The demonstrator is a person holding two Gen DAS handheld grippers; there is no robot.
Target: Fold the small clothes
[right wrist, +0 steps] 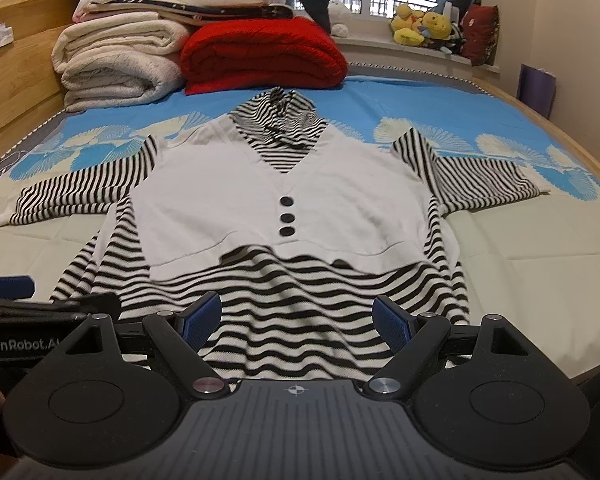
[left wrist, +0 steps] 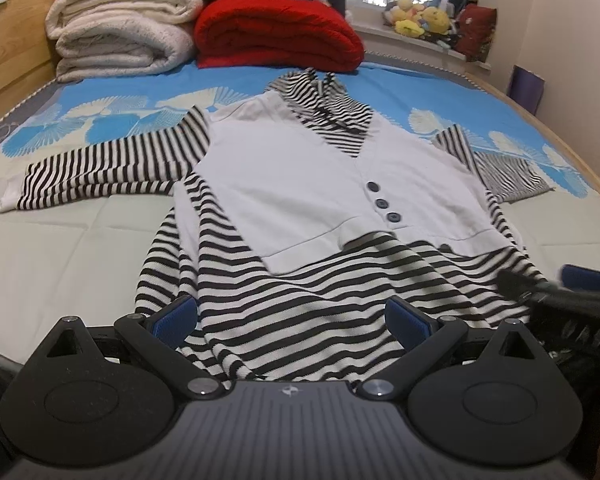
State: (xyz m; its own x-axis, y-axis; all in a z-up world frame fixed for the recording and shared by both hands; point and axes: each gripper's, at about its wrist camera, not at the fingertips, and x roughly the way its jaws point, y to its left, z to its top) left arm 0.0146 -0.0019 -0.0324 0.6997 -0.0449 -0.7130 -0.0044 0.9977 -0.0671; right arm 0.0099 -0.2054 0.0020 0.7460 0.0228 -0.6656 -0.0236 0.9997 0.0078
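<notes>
A black-and-white striped top with a white vest front (left wrist: 300, 184) (right wrist: 284, 208) lies flat on the bed, face up, hood toward the far side, both sleeves spread out sideways. Three dark buttons (left wrist: 381, 204) (right wrist: 287, 216) run down the vest. My left gripper (left wrist: 292, 322) hovers open over the striped hem near the bed's front edge, nothing between its blue pads. My right gripper (right wrist: 298, 318) is also open over the hem, a little to the right of the left one. The right gripper's fingers (left wrist: 588, 280) show at the right edge of the left wrist view.
Folded white blankets (left wrist: 120, 32) and a red blanket (left wrist: 276, 32) are stacked at the bed's far end. A wooden headboard (left wrist: 8, 40) runs along the left. Plush toys (left wrist: 420, 20) sit on the windowsill. The blue patterned sheet (left wrist: 400, 84) covers the bed.
</notes>
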